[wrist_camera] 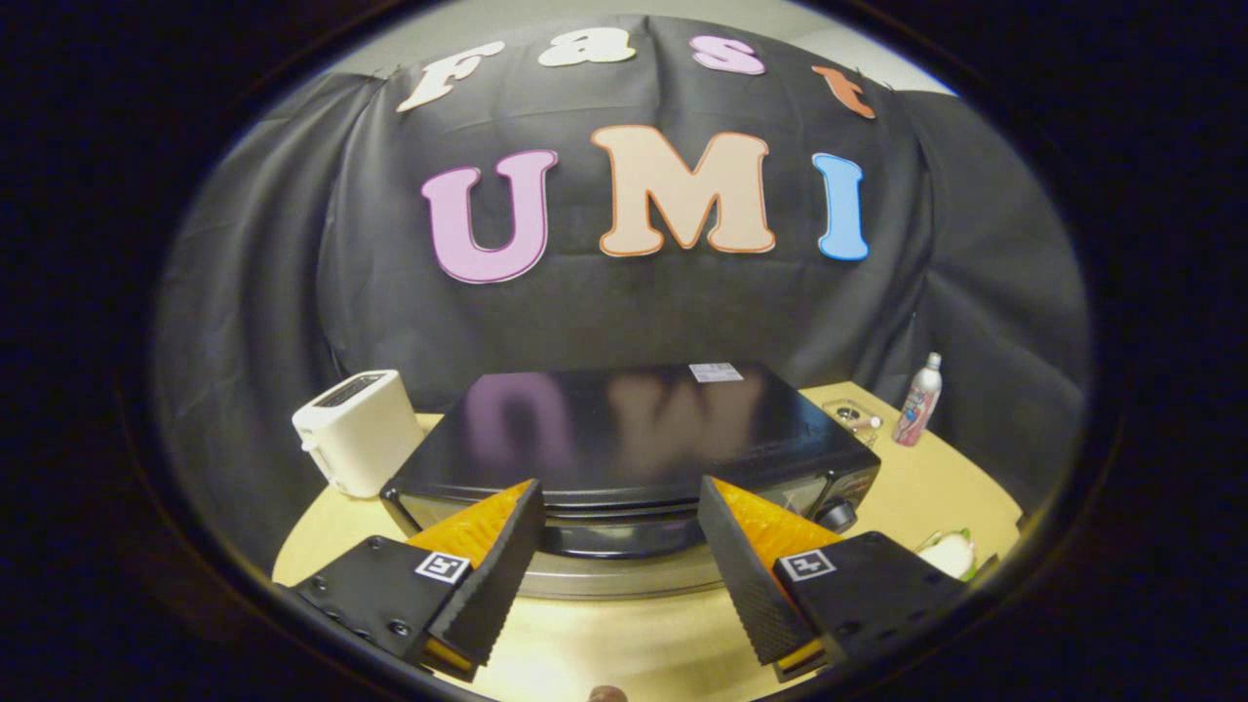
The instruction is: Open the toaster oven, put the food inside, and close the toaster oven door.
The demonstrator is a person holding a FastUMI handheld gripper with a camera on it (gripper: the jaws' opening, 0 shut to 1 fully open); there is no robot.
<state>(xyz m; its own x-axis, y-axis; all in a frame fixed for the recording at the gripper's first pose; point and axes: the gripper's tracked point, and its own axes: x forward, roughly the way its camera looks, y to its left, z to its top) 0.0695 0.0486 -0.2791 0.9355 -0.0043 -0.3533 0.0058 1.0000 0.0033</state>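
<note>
Toaster oven [624, 429] just ahead, door open – hand-held gripper [620, 546] released, fingers spread, nothing between them

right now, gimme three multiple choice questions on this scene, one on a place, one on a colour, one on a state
1. Where does the white toaster stand?
A. on top of the toaster oven
B. on the table beside the toaster oven
C. between the claw's fingers

2. What colour is the toaster oven's top?
A. black
B. red
C. white

3. How is the claw?
A. shut on the spray bottle
B. shut on the toaster
C. open, holding nothing

Answers:
1. B, it sits on the round table next to the oven.
2. A, the top is glossy black.
3. C, the fingers stand apart with the oven's front just ahead of them.
</note>
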